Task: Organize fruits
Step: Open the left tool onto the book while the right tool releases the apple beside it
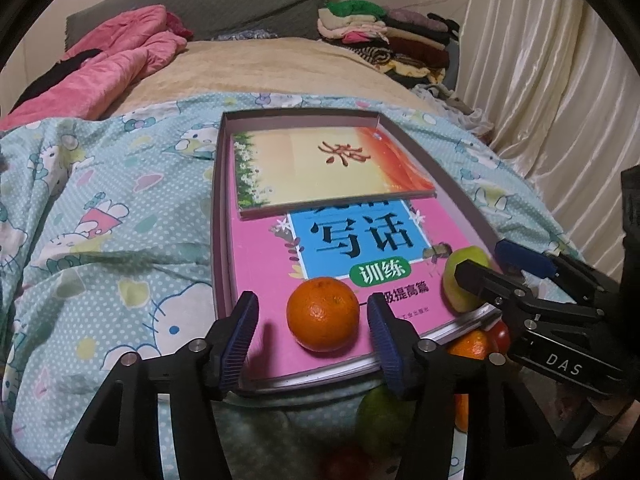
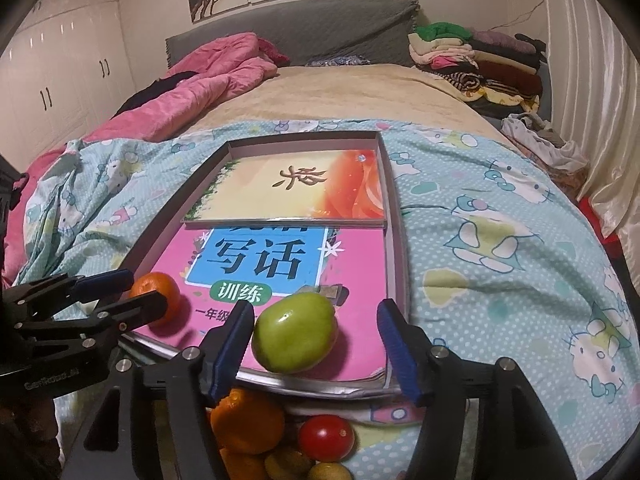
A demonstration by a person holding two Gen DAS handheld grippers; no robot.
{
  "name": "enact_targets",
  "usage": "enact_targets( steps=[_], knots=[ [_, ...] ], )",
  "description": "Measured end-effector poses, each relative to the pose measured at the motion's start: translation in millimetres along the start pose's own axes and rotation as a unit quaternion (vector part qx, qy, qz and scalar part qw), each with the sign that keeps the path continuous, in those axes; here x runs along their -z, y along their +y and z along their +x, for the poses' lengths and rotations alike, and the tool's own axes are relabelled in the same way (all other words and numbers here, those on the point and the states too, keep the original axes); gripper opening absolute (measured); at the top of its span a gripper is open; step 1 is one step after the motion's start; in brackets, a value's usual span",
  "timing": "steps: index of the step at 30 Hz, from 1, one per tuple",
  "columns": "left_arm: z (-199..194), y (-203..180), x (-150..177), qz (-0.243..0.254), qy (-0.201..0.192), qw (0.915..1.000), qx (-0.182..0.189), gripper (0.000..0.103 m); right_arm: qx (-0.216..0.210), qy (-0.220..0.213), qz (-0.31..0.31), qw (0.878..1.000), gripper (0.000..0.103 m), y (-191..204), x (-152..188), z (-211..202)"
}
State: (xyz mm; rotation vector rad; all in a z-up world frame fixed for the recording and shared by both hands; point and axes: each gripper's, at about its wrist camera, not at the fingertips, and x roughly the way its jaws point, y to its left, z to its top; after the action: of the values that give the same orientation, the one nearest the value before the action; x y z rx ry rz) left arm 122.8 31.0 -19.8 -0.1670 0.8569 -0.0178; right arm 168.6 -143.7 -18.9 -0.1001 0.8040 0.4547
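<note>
- Left wrist view: the left gripper (image 1: 314, 320) stands with its 2 jaws apart; the orange (image 1: 323, 313) rests between them on the pink book (image 1: 276, 280), touching neither blue pad.
- The pink book lies in a shallow box (image 1: 218, 216) on the bed quilt (image 1: 100, 240); a second, yellow-orange book (image 1: 328, 168) overlaps the pink book's far end.
- The right gripper (image 1: 486, 264) enters at the pink book's near right corner, around the green apple (image 1: 456, 280).
- Right wrist view: the right gripper (image 2: 316, 334) has its jaws apart; the green apple (image 2: 294, 332) sits on the pink book (image 2: 360, 264), beside the left pad; contact cannot be told.
- Below the pink book's near edge lie another orange (image 2: 246, 424) and a red tomato (image 2: 326, 438).
</note>
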Motion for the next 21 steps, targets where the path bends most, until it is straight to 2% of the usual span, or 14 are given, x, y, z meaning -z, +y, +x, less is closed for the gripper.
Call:
enact_targets(
  steps=[4, 6, 12, 18, 20, 21],
  knots=[
    [-6, 3, -2, -0.006, -0.009, 0.9999, 0.0, 0.062, -0.006, -0.003, 0.01, 1.0, 0.067, -2, -1, -2],
    [-9, 4, -3, -0.007, -0.014, 0.9999, 0.0, 0.062, -0.009, -0.012, 0.01, 1.0, 0.073, -2, -2, -6],
    [-10, 5, -2, -0.009, -0.013, 0.9998, -0.008, 0.063, -0.019, -0.041, 0.014, 0.999, 0.079, -1, -6, -17],
    [-18, 8, -3, -0.012, -0.029, 0.9995, -0.009, 0.064, -0.014, -0.057, 0.018, 0.998, 0.084, -2, -8, -23],
    [-20, 9, -4, -0.013, -0.035, 0.9993, -0.006, 0.074, -0.013, -0.062, 0.022, 0.998, 0.085, -3, -9, -25],
    [-21, 8, -4, -0.013, -0.037, 0.9992, -0.006, 0.075, -0.014, -0.063, 0.024, 0.998, 0.085, -4, -9, -26]
  ],
)
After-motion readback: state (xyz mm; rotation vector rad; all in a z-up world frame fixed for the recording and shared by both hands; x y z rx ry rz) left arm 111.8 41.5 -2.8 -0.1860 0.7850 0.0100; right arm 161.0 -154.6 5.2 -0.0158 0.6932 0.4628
